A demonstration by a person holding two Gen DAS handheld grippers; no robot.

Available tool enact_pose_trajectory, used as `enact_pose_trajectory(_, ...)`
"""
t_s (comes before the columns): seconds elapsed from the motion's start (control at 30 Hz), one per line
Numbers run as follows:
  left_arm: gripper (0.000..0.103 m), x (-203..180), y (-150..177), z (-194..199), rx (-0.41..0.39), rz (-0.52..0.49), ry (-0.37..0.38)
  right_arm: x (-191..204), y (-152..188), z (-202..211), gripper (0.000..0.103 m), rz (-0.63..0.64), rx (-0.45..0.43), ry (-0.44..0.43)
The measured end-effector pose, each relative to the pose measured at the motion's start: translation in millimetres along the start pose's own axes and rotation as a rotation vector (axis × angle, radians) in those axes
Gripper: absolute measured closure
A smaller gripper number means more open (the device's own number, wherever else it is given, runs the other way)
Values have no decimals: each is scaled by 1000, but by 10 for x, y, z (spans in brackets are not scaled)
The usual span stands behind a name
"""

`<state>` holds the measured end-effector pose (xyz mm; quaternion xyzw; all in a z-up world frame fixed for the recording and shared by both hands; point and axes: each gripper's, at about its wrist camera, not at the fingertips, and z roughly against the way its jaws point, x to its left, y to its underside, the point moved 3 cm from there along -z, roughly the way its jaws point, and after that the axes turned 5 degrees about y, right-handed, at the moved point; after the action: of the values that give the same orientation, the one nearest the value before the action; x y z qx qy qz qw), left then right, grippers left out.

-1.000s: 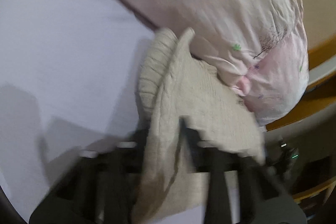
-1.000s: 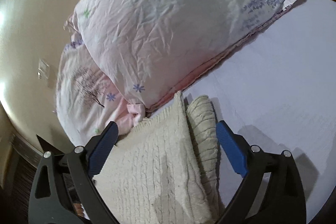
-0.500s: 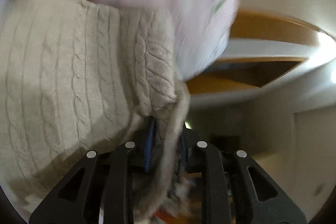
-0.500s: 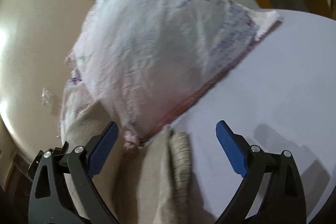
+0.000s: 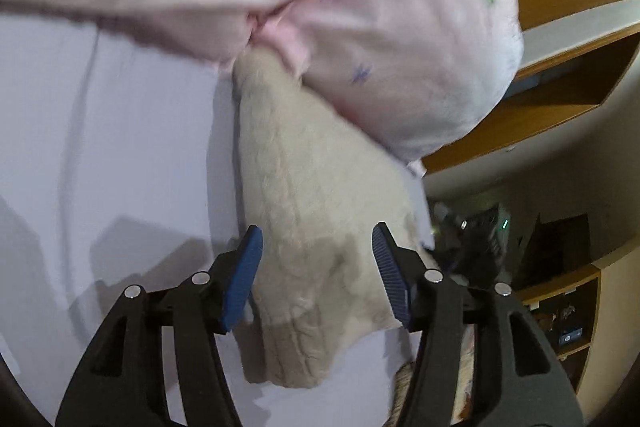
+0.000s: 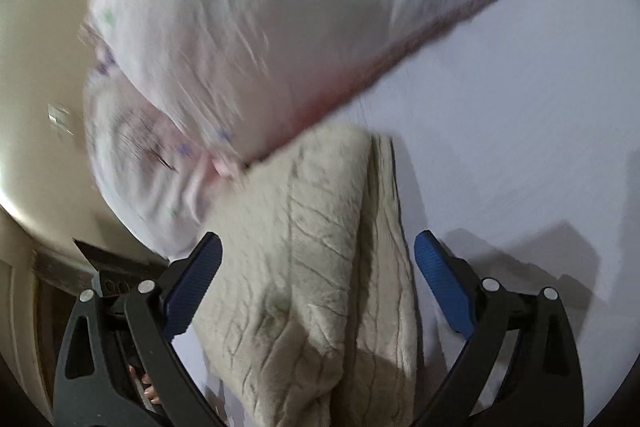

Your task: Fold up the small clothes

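Note:
A folded cream cable-knit sweater [image 5: 316, 227] lies on the white bed sheet [image 5: 120, 147], its far end tucked against the pink pillows. My left gripper [image 5: 316, 267] is open, its blue pads [image 5: 244, 275] standing either side of the sweater's near end. In the right wrist view the same sweater [image 6: 312, 267] lies folded in layers. My right gripper [image 6: 316, 287] is open wide above it, holding nothing.
Two pale pink flower-print pillows [image 5: 360, 7] lie stacked at the head of the bed; they also show in the right wrist view [image 6: 260, 27]. A wooden shelf unit [image 5: 568, 47] stands past the bed's right edge. A cream wall [image 6: 36, 87] is on the left.
My left gripper was shut on the sweater half a second ago; it has opened and the sweater lies on the sheet. My right gripper stayed open and has come back over the sweater.

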<state>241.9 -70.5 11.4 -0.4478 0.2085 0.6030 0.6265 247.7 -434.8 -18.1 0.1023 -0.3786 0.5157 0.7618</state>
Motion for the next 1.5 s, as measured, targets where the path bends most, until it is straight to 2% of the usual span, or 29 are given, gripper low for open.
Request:
enact_pose_trajectory(0.13, 32, -39, 76, -176, -22, -60, -64, 15, 8, -174, 8, 12, 90, 26)
enact_pose_trajectory(0.17, 31, -71, 76, -214, -31, -72, -75, 26, 10, -181, 14, 21, 86, 29)
enact_pose_trajectory(0.23, 31, -82, 114, -224, -55, -74, -78, 48, 46, -240, 34, 37, 100, 20)
enact_pose_trajectory(0.27, 31, -60, 104, -282, -61, -56, -65, 38, 84, -304, 54, 25, 121, -14)
enact_pose_trajectory(0.33, 42, 106, 115, -327, -64, 4, -24, 18, 145, -357, 60, -21, 101, -92)
enact_pose_trajectory(0.4, 56, 115, 100, -285, -68, 0, 9, 56, 197, -340, 64, -34, 62, -128)
enact_pose_trajectory(0.5, 62, 117, 90, -46, -67, -2, 65, 286, 291, -330, 67, -1, 46, -206)
enact_pose_trajectory(0.6, 62, 158, 75, 446, -131, -105, 16, 767, 449, -501, 68, 136, 94, -230)
enact_pose_trajectory(0.67, 59, 268, 38, 776, -161, -156, -46, 1117, 570, -770, 68, 260, 138, -192)
enact_pose_trajectory(0.73, 55, 446, -19, 1029, -194, -160, -173, 1317, 623, -1053, 66, 328, 170, -82)
enact_pose_trajectory(0.77, 55, 532, -18, 1120, -204, -140, -225, 1326, 597, -1108, 57, 303, 166, -52)
enact_pose_trajectory(0.8, 55, 596, 17, 1267, -227, -123, -244, 1289, 552, -1079, 51, 239, 148, -86)
enact_pose_trajectory(0.87, 55, 575, 101, 1466, -282, -156, -244, 1226, 467, -958, 49, 160, 78, -143)
enact_pose_trajectory(0.93, 51, 491, 174, 1568, -309, -198, -269, 1236, 417, -928, 49, 146, 55, -150)
enact_pose_trajectory(0.97, 50, 458, 191, 1570, -317, -206, -270, 1279, 434, -978, 51, 160, 78, -148)
enact_pose_trajectory(1.0, 50, 429, 207, 1580, -323, -213, -267, 1345, 462, -1036, 81, 188, 104, -147)
enact_pose_trajectory(1.03, 49, 426, 247, 1619, -324, -217, -265, 1421, 505, -1139, 94, 246, 119, -90)
enact_pose_trajectory(1.07, 47, 395, 275, 1602, -326, -222, -274, 1416, 496, -1178, 93, 279, 100, -10)
enact_pose_trajectory(1.13, 42, 333, 393, 1601, -329, -248, -323, 1351, 377, -1176, 94, 222, 40, 54)
enact_pose_trajectory(1.17, 33, 330, 458, 1631, -332, -259, -351, 1309, 330, -1154, 94, 185, 21, 77)
enact_pose_trajectory(1.2, 19, 296, 571, 1625, -336, -279, -423, 1315, 315, -1130, 93, 187, 6, 92)
enact_pose_trajectory(1.23, 13, 286, 641, 1633, -339, -288, -474, 1362, 352, -1073, 91, 216, -18, 105)
enact_pose_trajectory(1.27, 7, 274, 694, 1622, -341, -294, -516, 1423, 426, -999, 81, 250, -40, 119)
enact_pose_trajectory(1.3, 5, 261, 787, 1596, -338, -304, -567, 1473, 505, -907, 61, 278, -67, 142)
enact_pose_trajectory(1.33, 4, 255, 871, 1560, -328, -313, -598, 1505, 621, -745, 45, 306, -114, 164)
enact_pose_trajectory(1.37, 1, 266, 931, 1546, -319, -316, -614, 1496, 709, -601, 12, 324, -153, 166)
enact_pose_trajectory(1.4, 1, 279, 1004, 1511, -304, -316, -639, 1466, 783, -441, 2, 341, -200, 172)
enact_pose_trajectory(1.43, 1, 291, 1056, 1469, -289, -317, -662, 1452, 942, -248, 2, 364, -265, 187)
enact_pose_trajectory(1.5, 1, 308, 1132, 1363, -254, -331, -721, 1284, 1192, 45, 2, 403, -307, 241)
